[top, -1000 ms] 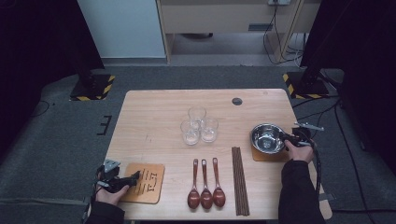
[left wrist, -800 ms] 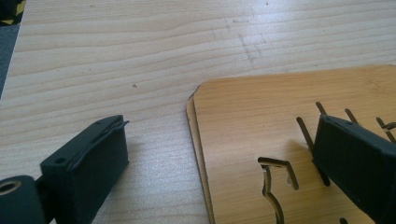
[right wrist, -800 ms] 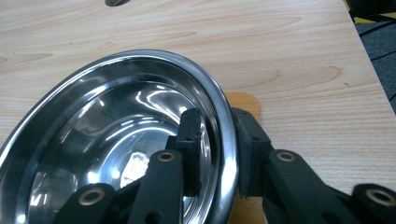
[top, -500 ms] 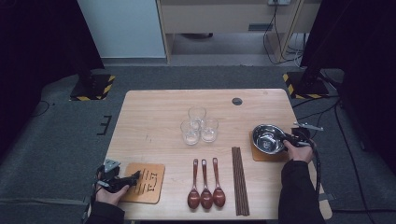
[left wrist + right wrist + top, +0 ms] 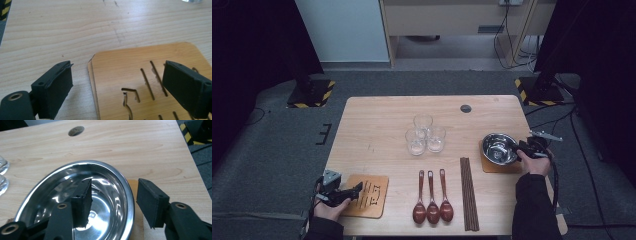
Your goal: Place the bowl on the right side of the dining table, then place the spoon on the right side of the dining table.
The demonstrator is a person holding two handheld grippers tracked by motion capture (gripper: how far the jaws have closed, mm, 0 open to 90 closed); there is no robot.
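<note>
Right tool [image 5: 113, 203] stands with its jaws straddling the rim of the shiny round steel bowl [image 5: 75, 197], one pad inside, one outside, neither pressing; they have just been opening, so the bowl is let go. It sits on a thin brown wooden coaster [image 5: 499, 165] at the table's [image 5: 377, 120] right edge, under the person's right hand [image 5: 532, 160]. Left tool [image 5: 120, 85] hovers apart over the corner of the flat square wooden mat with cut slots [image 5: 140, 82] at the near left; its jaws have just been closing, with the mat's corner between them but untouched. Three clear glasses [image 5: 424, 134] cluster mid-table, three reddish wooden spoons [image 5: 432, 202] and a bundle of dark chopsticks [image 5: 468, 192] lie in front. My worry: drawing the right tool back low could catch the inner pad on the rim and tip the bowl off its coaster. On the left, a shallow bite may just slide the thin mat.
</note>
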